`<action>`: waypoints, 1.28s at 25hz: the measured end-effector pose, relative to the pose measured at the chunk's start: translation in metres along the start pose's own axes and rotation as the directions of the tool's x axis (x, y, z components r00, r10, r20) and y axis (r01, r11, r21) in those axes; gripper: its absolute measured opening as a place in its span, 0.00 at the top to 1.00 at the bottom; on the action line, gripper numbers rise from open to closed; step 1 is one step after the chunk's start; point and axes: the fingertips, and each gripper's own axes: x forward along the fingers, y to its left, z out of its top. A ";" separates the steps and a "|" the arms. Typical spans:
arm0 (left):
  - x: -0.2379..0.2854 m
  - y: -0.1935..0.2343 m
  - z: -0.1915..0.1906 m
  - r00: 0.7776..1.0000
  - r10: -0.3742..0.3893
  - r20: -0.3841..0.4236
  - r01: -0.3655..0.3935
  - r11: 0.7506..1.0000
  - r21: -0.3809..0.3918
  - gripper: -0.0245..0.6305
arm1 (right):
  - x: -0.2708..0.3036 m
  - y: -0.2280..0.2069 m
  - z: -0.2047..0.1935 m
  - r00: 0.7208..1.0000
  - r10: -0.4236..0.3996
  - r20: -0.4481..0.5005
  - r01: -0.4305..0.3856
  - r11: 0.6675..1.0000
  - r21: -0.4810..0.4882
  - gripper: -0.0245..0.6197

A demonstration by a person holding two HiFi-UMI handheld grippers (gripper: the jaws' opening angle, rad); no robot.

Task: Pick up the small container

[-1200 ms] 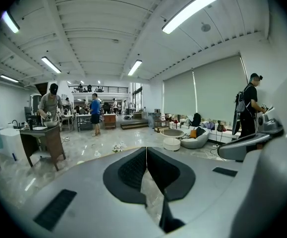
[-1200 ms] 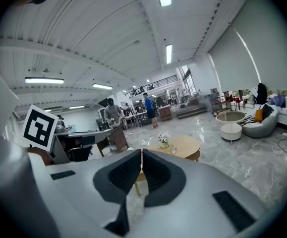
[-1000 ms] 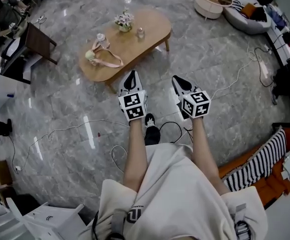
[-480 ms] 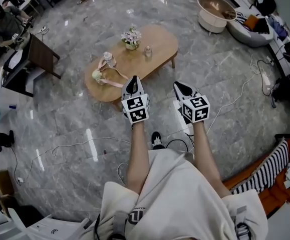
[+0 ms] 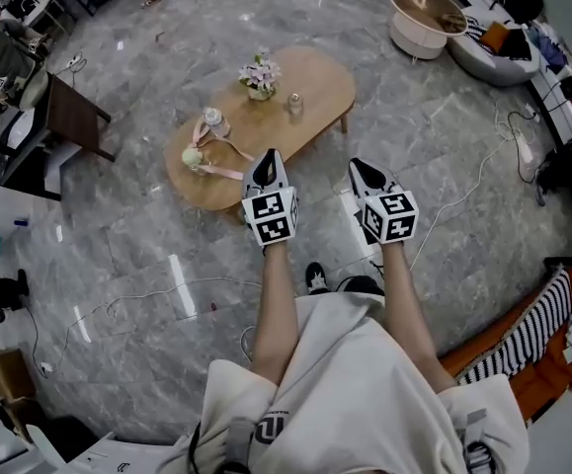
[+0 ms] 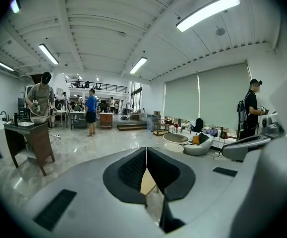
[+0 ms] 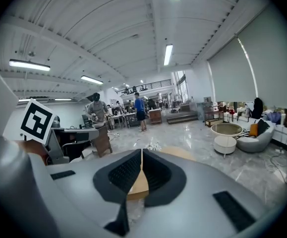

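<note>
A low oval wooden table (image 5: 315, 77) stands on the marble floor ahead of me. On it are a small clear container (image 5: 294, 102), a flower pot (image 5: 260, 75), a clear bottle (image 5: 214, 121), a green ball (image 5: 192, 156) and a pink strap (image 5: 222, 166). My left gripper (image 5: 269, 158) hangs over the table's near edge, its jaws shut with nothing in them (image 6: 146, 151). My right gripper (image 5: 359, 168) is over the floor just right of the table, apart from the container, and its jaws meet empty as well (image 7: 142, 153).
A dark desk and chair (image 5: 68, 117) stand at the left with people beyond. A round white side table (image 5: 422, 13) and a beanbag (image 5: 491, 39) are at the back right. Cables (image 5: 463, 166) cross the floor. A striped cushion (image 5: 523, 339) lies at the right.
Both grippers have moved forward towards the table, which now sits nearer and lower in the head view. The left gripper's tip now overlaps the table's near edge. Both stay shut.
</note>
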 end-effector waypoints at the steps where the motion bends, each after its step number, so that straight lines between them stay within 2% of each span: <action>1: 0.001 0.002 -0.003 1.000 -0.003 -0.004 0.003 1.000 -0.006 0.95 | 0.000 -0.001 0.000 1.000 -0.015 0.005 0.015 1.000 0.003 0.85; 6: 0.005 0.002 -0.017 0.999 -0.034 -0.032 0.033 0.999 -0.017 0.95 | 0.000 -0.003 -0.008 1.000 -0.025 0.002 0.025 0.999 0.032 0.85; 12: 0.010 -0.005 -0.020 0.997 -0.065 -0.037 0.065 0.998 -0.002 0.95 | 0.005 -0.003 -0.008 1.000 0.012 0.028 -0.013 0.998 0.055 0.85; 18: 0.032 0.007 0.008 0.999 -0.049 0.000 0.049 0.998 0.027 0.95 | 0.033 -0.007 0.016 0.995 0.067 0.077 -0.072 0.995 0.065 0.86; 20: 0.040 0.010 0.021 0.998 -0.055 0.035 0.054 0.998 0.011 0.95 | 0.043 -0.010 0.029 0.993 0.077 0.088 -0.082 0.995 0.051 0.86; 23: 0.061 0.012 0.032 0.995 -0.060 0.075 0.061 0.998 -0.019 0.95 | 0.061 -0.020 0.045 0.992 0.096 0.086 -0.099 0.995 0.021 0.86; 27: 0.094 0.007 0.034 0.998 -0.053 0.047 0.053 0.999 -0.013 0.95 | 0.079 -0.042 0.057 0.992 0.106 0.072 -0.108 0.994 0.020 0.86; 32: 0.142 0.003 0.038 0.999 -0.044 0.014 0.044 0.999 0.014 0.95 | 0.107 -0.079 0.073 0.992 0.101 0.081 -0.106 0.992 0.064 0.86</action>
